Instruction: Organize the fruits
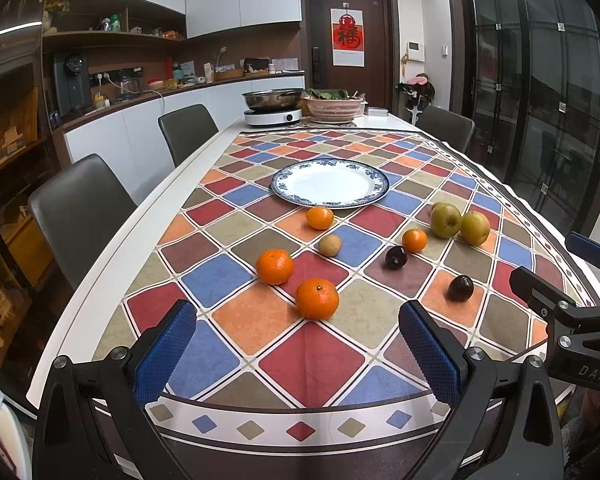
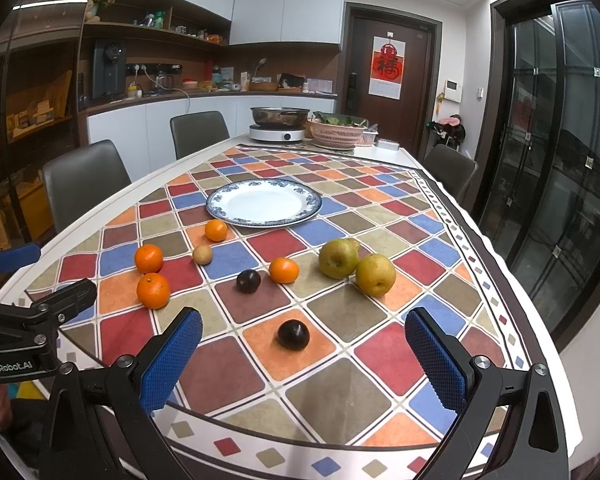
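Note:
A white plate with a blue rim sits empty mid-table. In front of it lie several loose fruits: tangerines, the nearest one; a small tan fruit; two dark plums; green-yellow apples. My left gripper is open and empty, just short of the nearest tangerine. My right gripper is open and empty, just short of the near plum.
A checkered cloth covers the table. An induction cooker with a steel pot and a pink colander of greens stand at the far end. Chairs line the left side, one the right.

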A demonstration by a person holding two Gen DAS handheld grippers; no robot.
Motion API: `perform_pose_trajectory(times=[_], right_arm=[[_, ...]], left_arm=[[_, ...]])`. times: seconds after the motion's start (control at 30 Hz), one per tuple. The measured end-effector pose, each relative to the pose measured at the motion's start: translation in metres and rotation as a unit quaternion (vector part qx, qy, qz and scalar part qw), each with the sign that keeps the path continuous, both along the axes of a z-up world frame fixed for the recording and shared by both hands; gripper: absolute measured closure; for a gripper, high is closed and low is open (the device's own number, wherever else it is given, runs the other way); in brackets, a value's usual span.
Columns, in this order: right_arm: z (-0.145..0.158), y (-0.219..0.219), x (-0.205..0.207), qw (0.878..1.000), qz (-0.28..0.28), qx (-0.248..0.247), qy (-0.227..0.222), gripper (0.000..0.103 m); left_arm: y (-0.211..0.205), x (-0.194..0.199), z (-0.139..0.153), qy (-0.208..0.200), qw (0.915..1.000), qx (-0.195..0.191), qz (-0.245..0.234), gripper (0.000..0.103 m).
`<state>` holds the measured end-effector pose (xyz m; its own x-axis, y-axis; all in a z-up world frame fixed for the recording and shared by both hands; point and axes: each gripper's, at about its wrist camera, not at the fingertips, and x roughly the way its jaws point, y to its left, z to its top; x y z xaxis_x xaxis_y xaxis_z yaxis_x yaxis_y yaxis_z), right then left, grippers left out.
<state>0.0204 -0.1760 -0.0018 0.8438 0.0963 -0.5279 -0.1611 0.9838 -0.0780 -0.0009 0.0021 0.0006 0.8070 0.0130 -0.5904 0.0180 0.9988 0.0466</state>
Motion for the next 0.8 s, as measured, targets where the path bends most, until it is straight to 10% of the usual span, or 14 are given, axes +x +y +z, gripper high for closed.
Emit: perform_pose_trajectory(times=[0.8], right_arm=[[0.0052, -0.0026, -0.0024, 1.0, 0.002, 0.007, -0.013, 0.001]], left_arm=[[-0.0007, -0.0031, 0.0077, -0.01, 0.9999, 0.006, -0.001, 0.0]])
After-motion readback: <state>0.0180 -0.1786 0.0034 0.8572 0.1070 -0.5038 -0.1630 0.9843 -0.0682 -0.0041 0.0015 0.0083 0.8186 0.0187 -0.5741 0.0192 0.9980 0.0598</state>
